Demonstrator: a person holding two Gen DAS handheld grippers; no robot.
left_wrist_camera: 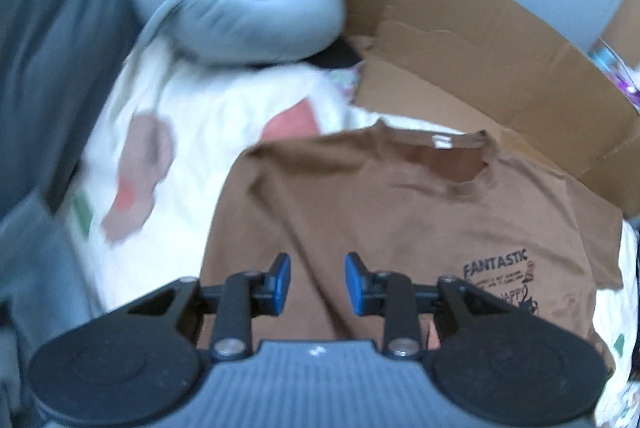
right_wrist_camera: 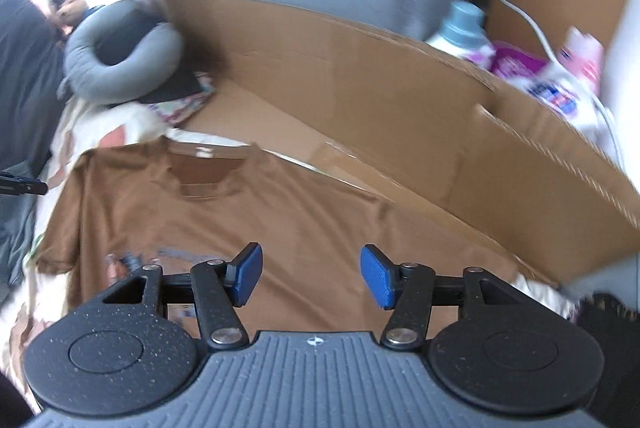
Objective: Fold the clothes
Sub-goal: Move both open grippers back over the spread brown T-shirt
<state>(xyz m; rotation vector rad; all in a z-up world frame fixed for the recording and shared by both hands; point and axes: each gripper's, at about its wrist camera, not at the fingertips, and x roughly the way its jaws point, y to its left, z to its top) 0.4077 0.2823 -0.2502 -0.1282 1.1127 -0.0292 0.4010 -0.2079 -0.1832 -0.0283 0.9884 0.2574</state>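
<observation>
A brown T-shirt (left_wrist_camera: 380,212) with black "FANTASTIC" print lies spread flat, collar away from me, on a white patterned bedsheet (left_wrist_camera: 192,132). My left gripper (left_wrist_camera: 318,282) hovers above the shirt's lower left part, its blue pads apart with nothing between them. In the right wrist view the same brown T-shirt (right_wrist_camera: 224,212) lies below my right gripper (right_wrist_camera: 312,276), whose blue pads stand wide apart and hold nothing. Both grippers are above the cloth, not touching it.
A large flattened cardboard box (right_wrist_camera: 400,108) lies beyond and to the right of the shirt. A grey ring-shaped pillow (right_wrist_camera: 116,68) sits at the far left. Detergent bottles (right_wrist_camera: 460,32) stand behind the cardboard. Dark grey bedding (left_wrist_camera: 48,68) lies at the left.
</observation>
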